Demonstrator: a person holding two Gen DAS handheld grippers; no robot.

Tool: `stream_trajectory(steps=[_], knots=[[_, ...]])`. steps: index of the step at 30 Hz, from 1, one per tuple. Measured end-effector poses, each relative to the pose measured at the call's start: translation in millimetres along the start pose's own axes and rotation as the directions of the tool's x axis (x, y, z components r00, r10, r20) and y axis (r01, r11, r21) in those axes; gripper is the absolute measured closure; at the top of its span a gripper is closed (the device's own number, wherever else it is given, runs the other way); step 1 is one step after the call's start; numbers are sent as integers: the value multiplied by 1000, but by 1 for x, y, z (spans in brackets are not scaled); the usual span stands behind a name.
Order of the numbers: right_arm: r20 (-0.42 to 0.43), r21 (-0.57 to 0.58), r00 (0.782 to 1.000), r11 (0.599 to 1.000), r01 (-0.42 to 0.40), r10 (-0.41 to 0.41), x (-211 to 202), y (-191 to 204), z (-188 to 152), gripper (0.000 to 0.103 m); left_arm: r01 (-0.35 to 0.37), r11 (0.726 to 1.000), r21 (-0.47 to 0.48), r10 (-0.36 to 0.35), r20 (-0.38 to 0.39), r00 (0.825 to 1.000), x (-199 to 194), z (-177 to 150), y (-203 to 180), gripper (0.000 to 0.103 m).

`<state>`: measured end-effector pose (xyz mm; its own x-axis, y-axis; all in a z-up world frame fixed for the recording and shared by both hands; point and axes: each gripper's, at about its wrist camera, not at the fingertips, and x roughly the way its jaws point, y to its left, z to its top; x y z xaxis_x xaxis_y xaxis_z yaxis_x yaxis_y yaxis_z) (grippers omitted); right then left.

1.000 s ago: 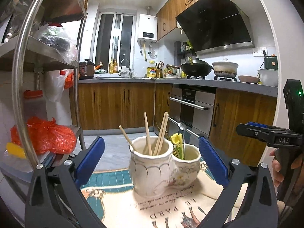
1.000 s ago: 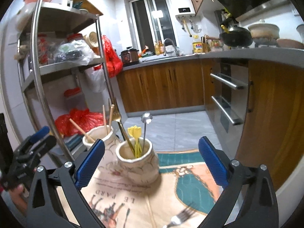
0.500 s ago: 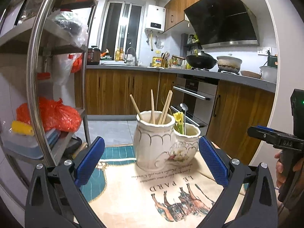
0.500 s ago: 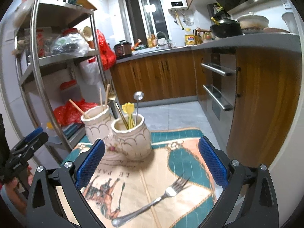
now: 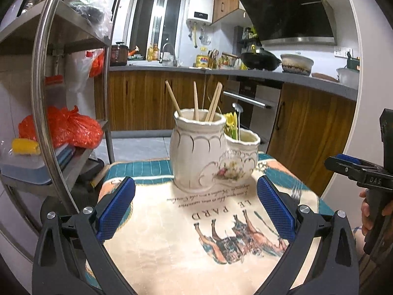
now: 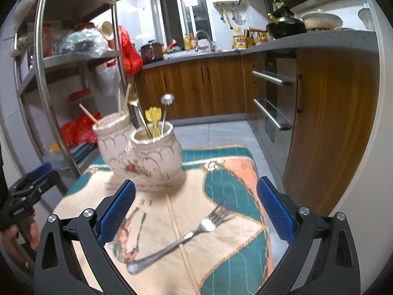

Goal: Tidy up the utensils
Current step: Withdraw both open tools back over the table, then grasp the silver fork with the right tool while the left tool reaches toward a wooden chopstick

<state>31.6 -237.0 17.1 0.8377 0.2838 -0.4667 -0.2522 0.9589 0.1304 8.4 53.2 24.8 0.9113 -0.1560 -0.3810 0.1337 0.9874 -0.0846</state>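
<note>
Steel fork flat on the printed cloth, near the shorter ceramic holder. Right gripper spread wide above it, empty. Stiff, thin, likely slippery; best pinched mid-handle.

A small table was draped in a printed cloth, cream in the middle with teal borders, horses and the words LE PARD on it. Two cream ceramic jars sat on it, touching: the taller jar and the shorter jar, pressed side to side near the far edge. A silver fork lay flat on the cloth, nearer than the jars and apart from them, tines pointing toward the far right corner
</note>
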Motion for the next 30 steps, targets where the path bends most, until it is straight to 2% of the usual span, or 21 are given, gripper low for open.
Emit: stream_trajectory(steps=[7,14,20,23,27,29,30], knots=[[-95,-4,995,1000,31,-31,20,-7,-22,5,-5,998,57,9,-61,998,15,-14,-9,5],[-157,-57,986,997,42,-50,34,-1,-36,5,20,997,72,-12,-109,994,26,-22,-13,5],[-179,-24,982,998,60,-63,42,-13,-38,5,38,997,63,-29,-125,992,30,-24,-12,5],[-202,0,978,999,45,-44,47,-16,-37,5,47,997,57,-38,-143,989,33,-25,-13,5],[-229,-20,972,999,42,-46,58,-16,-31,13,54,997,62,-44,-149,988,34,-26,-15,5],[-241,-33,969,998,48,-55,64,-17,-27,26,56,996,65,-46,-145,988,32,-26,-16,5],[-249,-33,967,998,48,-55,66,-18,-25,29,59,996,65,-49,-144,988,32,-26,-16,5]])
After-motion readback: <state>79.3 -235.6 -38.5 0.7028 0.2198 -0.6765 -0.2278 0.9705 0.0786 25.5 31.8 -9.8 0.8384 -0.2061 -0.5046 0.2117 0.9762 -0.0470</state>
